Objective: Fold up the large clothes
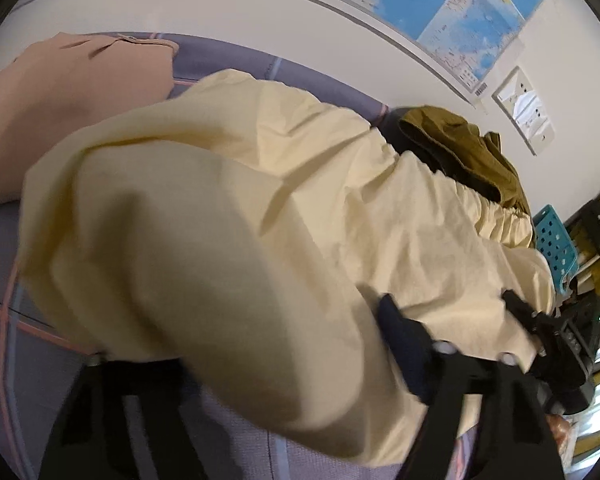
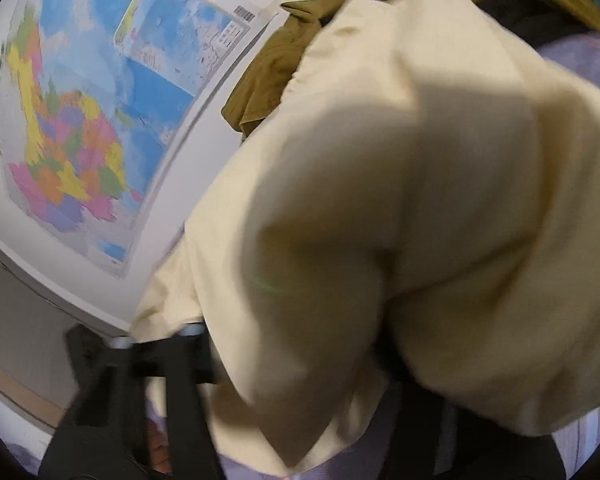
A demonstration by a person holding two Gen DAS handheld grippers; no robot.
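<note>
The bed surface (image 1: 4,320), covered in a grey-lilac sheet with pink and blue lines, runs under everything in the left wrist view, though only strips of it show around the cloth. Behind it stands a white wall (image 1: 300,28) carrying a large map (image 2: 80,120), coloured regions on blue, cut off at the frame edge in both views and smeared by motion blur in the right one.

The pale yellow garment (image 1: 260,220) fills the middle of both views. It lies bunched and lifted over the bed, its gathered elastic edge toward the far right in the left wrist view, and it drapes over both tools, hiding most of them. A peach-coloured pillow (image 1: 68,112) lies on the bed beyond it to the left. An olive-brown garment (image 1: 472,148) is heaped just behind the yellow one (touching its gathered edge). A blue perforated basket (image 1: 556,240) shows partly past that, its lower part hidden.

The left gripper (image 1: 300,364) has one finger (image 1: 404,344) showing dark against the cloth; the other is buried under fabric, so whether it is pinching or spread cannot be told. The right gripper (image 2: 284,344) is likewise smothered: only its blurred left finger (image 2: 172,360) shows, the tips covered, grip not readable.
</note>
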